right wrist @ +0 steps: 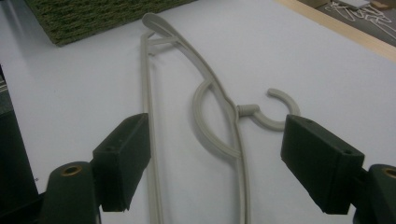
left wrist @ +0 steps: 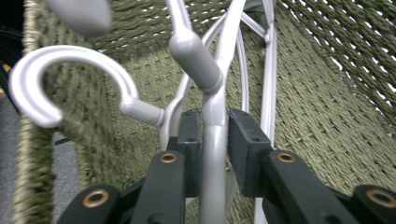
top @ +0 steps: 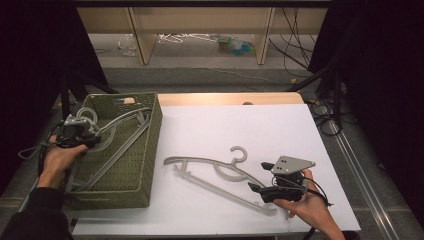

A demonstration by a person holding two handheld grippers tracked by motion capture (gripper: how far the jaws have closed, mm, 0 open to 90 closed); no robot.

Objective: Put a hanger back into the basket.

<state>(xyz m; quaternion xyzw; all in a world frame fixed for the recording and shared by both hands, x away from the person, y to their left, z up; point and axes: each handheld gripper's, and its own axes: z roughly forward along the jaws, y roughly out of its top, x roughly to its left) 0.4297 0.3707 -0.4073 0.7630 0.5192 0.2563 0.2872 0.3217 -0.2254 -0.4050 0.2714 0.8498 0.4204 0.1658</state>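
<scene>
Left hand-held gripper point(left wrist: 212, 140) sits narrow around the grey plastic hanger point(left wrist: 212, 154) inside the green woven basket point(top: 150, 150) at 9 o'clock; free the pads fully before lifting. Right hand-held gripper point(right wrist: 217, 163) gapes wide over the second grey hanger point(right wrist: 233, 140) on the white bench point(top: 225, 125).

Dim room — wooden shelving point(top: 200, 30) behind

No text, label, brand or number can be read anywhere, as far as these dim views show.
</scene>
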